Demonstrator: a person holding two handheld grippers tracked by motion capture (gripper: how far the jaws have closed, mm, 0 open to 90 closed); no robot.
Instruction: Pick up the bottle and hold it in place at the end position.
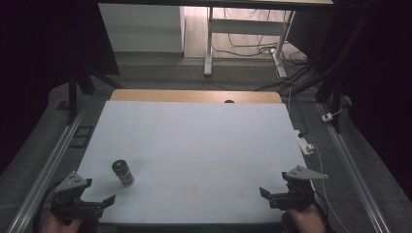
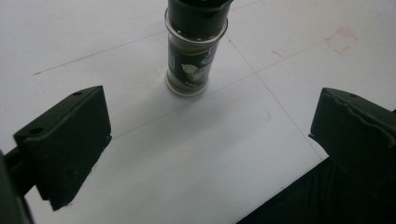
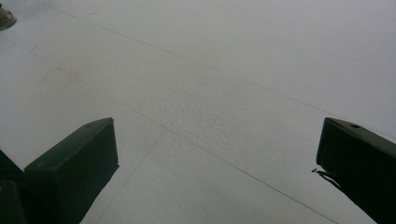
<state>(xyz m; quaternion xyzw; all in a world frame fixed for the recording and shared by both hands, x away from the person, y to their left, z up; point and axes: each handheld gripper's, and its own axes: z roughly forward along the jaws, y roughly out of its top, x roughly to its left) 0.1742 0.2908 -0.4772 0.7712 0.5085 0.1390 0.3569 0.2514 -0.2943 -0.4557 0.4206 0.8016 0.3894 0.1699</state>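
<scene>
A small spice jar (image 1: 123,172) with a dark cap and a dark label stands upright on the white table (image 1: 194,136), near its front left corner. In the left gripper view the spice jar (image 2: 196,51) is straight ahead of the jaws and a short way beyond them. My left gripper (image 1: 94,204) (image 2: 210,135) is open at the table's front left edge, with nothing between its jaws. My right gripper (image 1: 279,194) (image 3: 217,158) is open over the front right of the table, above bare surface. The jar's base (image 3: 5,17) shows at the top left corner of the right gripper view.
A wooden strip (image 1: 194,95) runs along the table's far edge. Metal rails (image 1: 43,170) (image 1: 352,165) flank the table on both sides. A white power strip (image 1: 306,144) and cables lie off the right edge. White desk legs (image 1: 209,43) stand on the floor beyond.
</scene>
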